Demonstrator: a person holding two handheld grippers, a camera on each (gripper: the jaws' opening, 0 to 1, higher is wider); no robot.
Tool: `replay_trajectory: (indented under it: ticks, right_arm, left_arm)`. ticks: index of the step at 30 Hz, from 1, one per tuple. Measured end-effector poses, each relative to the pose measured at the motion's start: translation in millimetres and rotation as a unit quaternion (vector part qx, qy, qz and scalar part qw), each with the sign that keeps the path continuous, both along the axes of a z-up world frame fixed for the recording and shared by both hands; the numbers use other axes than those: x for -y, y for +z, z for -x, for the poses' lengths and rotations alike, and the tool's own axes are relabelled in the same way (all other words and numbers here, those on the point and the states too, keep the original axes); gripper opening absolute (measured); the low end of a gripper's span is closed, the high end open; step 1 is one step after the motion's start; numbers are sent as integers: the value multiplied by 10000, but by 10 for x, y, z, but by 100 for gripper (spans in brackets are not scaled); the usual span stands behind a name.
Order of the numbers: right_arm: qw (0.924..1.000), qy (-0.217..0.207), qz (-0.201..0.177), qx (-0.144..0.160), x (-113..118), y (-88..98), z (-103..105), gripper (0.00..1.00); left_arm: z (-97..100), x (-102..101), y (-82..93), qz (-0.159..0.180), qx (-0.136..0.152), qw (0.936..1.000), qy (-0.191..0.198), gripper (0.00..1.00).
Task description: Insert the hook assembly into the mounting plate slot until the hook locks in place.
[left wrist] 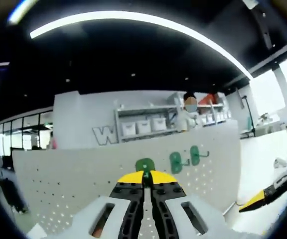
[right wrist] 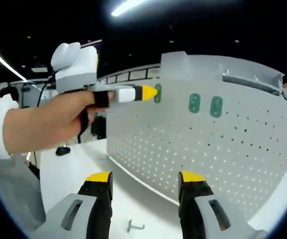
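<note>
My left gripper [left wrist: 147,180] fingers pinched on green hook [left wrist: 144,166] at pegboard [left wrist: 83,174]. Right gripper [right wrist: 146,178] fingers wide, empty above worktop [right wrist: 73,169]; loose metal hook [right wrist: 133,226] below.

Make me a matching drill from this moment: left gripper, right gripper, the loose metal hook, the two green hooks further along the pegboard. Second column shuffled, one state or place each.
Things:
1. left gripper
2. right gripper
3. loose metal hook
4. two green hooks

States or places:
A. lying flat on the white table
B. jaws wide apart, nothing between them
C. mounted side by side on the pegboard
D. jaws closed, tips at a green hook on the board

Pairs: 1-D, 2-B, 3-A, 4-C
</note>
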State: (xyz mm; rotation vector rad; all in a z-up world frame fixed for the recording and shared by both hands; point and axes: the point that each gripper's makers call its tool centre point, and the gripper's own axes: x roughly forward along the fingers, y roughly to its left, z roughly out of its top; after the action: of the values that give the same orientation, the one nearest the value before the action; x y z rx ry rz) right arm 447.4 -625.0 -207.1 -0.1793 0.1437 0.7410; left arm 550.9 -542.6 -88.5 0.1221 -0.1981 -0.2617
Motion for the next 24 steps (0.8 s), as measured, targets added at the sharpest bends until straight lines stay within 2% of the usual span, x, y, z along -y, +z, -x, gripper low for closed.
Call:
replay_trajectory:
  ticks: [4, 11, 18, 24]
  right_arm:
    - [10000, -25, 9, -43, 31, -31, -3, 52]
    - [9999, -71, 12, -87, 79, -52, -14, 52]
    - [9999, -79, 21, -122, 98, -64, -20, 51]
    - [9998, -72, 28, -157, 122, -85, -17, 51]
  left_arm:
    - [-87, 11, 33, -84, 34, 9999, 108, 3]
    - [-212, -25, -42, -115, -69, 9996, 253, 3]
    - [-230, -3, -21, -350, 22, 9988, 341, 3]
    - [-266, -54, -39, -265, -50, 9987, 437, 3]
